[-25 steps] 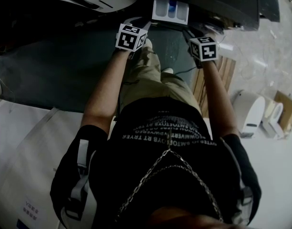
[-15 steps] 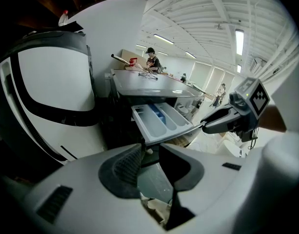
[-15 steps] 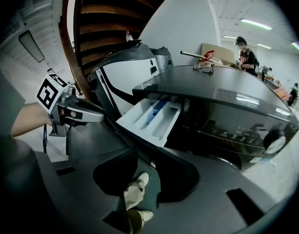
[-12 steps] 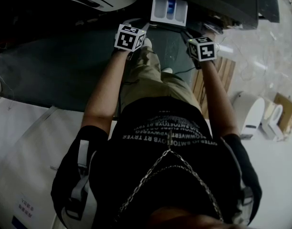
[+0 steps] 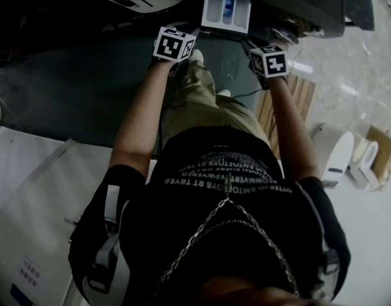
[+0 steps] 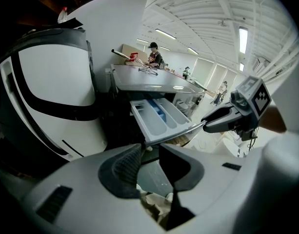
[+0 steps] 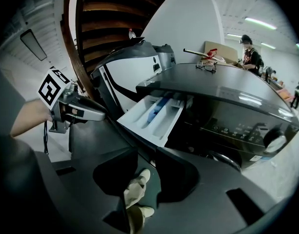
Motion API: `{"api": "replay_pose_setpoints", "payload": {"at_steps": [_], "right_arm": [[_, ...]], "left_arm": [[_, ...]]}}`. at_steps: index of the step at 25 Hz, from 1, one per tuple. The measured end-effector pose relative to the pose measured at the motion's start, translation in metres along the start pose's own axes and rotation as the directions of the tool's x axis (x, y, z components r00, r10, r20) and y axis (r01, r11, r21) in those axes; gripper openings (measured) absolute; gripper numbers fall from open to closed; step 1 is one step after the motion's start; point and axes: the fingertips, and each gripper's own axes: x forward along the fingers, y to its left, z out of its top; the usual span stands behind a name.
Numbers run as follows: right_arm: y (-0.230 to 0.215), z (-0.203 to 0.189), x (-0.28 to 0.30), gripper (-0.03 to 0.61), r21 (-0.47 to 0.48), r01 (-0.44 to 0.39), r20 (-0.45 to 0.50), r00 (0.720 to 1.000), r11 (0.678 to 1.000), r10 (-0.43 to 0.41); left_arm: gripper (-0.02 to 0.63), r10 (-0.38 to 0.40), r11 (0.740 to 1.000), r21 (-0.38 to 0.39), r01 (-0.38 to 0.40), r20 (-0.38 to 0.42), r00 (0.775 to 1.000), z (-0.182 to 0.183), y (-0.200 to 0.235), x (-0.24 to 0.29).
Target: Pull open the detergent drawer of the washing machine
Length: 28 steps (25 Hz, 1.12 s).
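Observation:
The white detergent drawer (image 5: 226,11) stands pulled out of the dark grey washing machine (image 5: 297,5), its compartments and a blue insert showing. The left gripper (image 5: 192,33) hovers just below the drawer's front. The right gripper (image 5: 250,44) is by the drawer's right corner. In the left gripper view the drawer (image 6: 159,118) sits above my jaws (image 6: 150,162), which stand slightly apart with nothing between them. There the right gripper's (image 6: 208,125) tip reaches the drawer's front lip. In the right gripper view the drawer (image 7: 151,115) is above my empty, slightly parted jaws (image 7: 146,177).
A white machine with a black-trimmed door (image 6: 56,82) stands left of the drawer. The person's shoe (image 7: 135,186) and dark floor lie below the jaws. A wooden pallet (image 5: 300,97) and white housings (image 5: 335,148) lie at the right. People stand at a far table (image 6: 153,57).
Both grippers have edged slightly forward toward the machine. The drawer stays pulled out.

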Motion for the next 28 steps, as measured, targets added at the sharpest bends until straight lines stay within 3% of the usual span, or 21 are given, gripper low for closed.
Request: {"api": "replay_pose_setpoints", "payload": {"at_steps": [5,7,8,10,13,18,22,28], "right_arm": [[-0.005,0.014,-0.023,0.110,0.020,0.018,0.068,0.998,1.000,-0.019],[-0.005,0.029,-0.043,0.106,0.012,0.042,0.149,0.988,0.999,-0.043],[-0.004,0.039,-0.054,0.057,0.000,0.055,0.202,0.978,0.998,-0.054],[0.004,0.065,-0.081,0.005,-0.024,0.069,0.305,0.951,0.997,-0.059],[0.019,0.101,-0.119,0.003,-0.060,0.081,0.427,0.903,0.995,-0.047],[0.037,0.146,-0.169,0.003,-0.095,0.075,0.544,0.839,0.993,-0.011],[0.045,0.165,-0.186,0.003,-0.108,0.067,0.572,0.820,0.992,0.007],[0.046,0.180,-0.192,0.003,-0.107,0.063,0.573,0.819,0.992,0.010]], "left_arm": [[0.107,0.003,0.998,-0.056,-0.002,0.028,1.000,0.005,0.003,-0.015],[0.076,0.022,0.998,-0.058,-0.017,0.088,0.996,0.013,0.000,-0.026],[0.044,0.027,0.999,-0.049,-0.020,0.139,0.990,0.023,-0.004,-0.036],[0.005,0.015,1.000,-0.017,-0.011,0.264,0.964,0.049,-0.021,-0.060],[0.003,0.002,0.999,0.048,-0.024,0.419,0.908,0.089,-0.046,-0.100],[0.003,-0.003,0.994,0.091,-0.056,0.539,0.842,0.136,-0.060,-0.152],[0.003,-0.021,0.992,0.112,-0.054,0.576,0.817,0.161,-0.059,-0.179],[0.003,-0.027,0.992,0.116,-0.053,0.599,0.800,0.187,-0.049,-0.188]]}}
